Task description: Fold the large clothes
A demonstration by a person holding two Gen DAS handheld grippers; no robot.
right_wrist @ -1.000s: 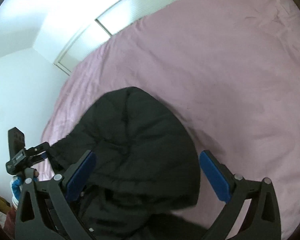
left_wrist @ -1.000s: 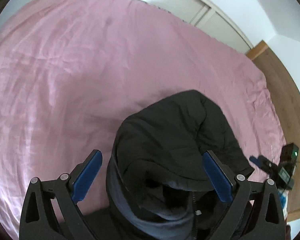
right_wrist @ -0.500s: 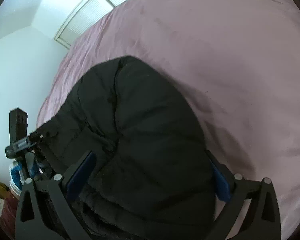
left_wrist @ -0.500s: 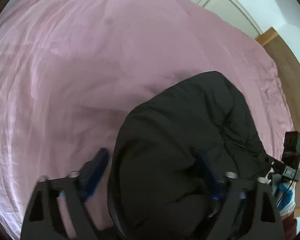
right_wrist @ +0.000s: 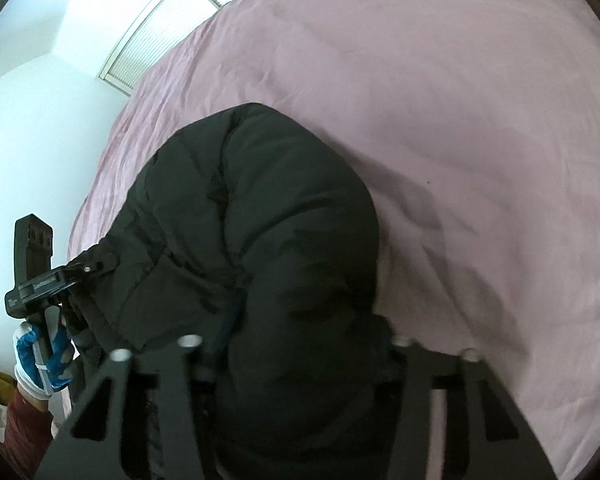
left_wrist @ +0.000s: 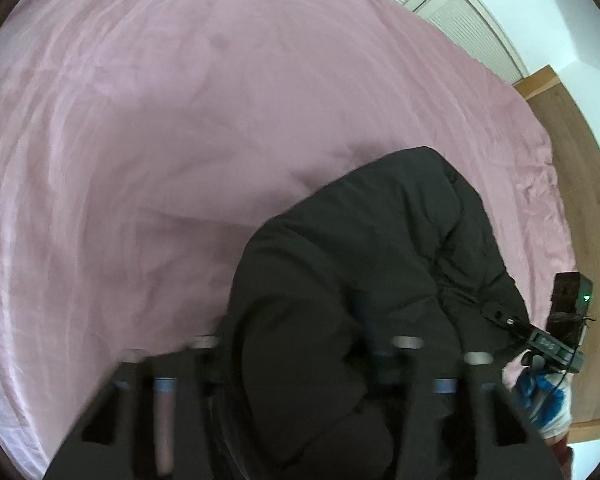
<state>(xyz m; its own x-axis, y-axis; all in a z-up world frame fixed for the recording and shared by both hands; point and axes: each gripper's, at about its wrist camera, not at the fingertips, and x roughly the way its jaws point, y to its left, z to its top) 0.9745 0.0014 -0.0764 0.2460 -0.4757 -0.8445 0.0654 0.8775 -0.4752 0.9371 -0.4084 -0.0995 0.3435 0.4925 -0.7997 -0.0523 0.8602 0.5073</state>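
Note:
A black puffer jacket (left_wrist: 364, 264) with a hood lies bunched on the pink bedsheet (left_wrist: 160, 140); it also shows in the right wrist view (right_wrist: 236, 216). My left gripper (left_wrist: 296, 356) has its jaws closed in on the jacket's near edge, which bulges up between them and hides the fingertips. My right gripper (right_wrist: 296, 344) likewise grips the jacket's near edge, its fingers buried in the fabric. Each view shows the other gripper at the jacket's far side: the right gripper (left_wrist: 548, 340) and the left gripper (right_wrist: 44, 280).
The pink sheet (right_wrist: 440, 100) covers a wide bed around the jacket. A wooden headboard or floor strip (left_wrist: 580, 168) runs along the right. White wardrobe doors (left_wrist: 460, 12) stand behind the bed. A gloved hand (right_wrist: 40, 356) holds the left gripper.
Both grippers went from wide open around the jacket to closed on its near edge. The jacket fabric has bunched up higher between the jaws.

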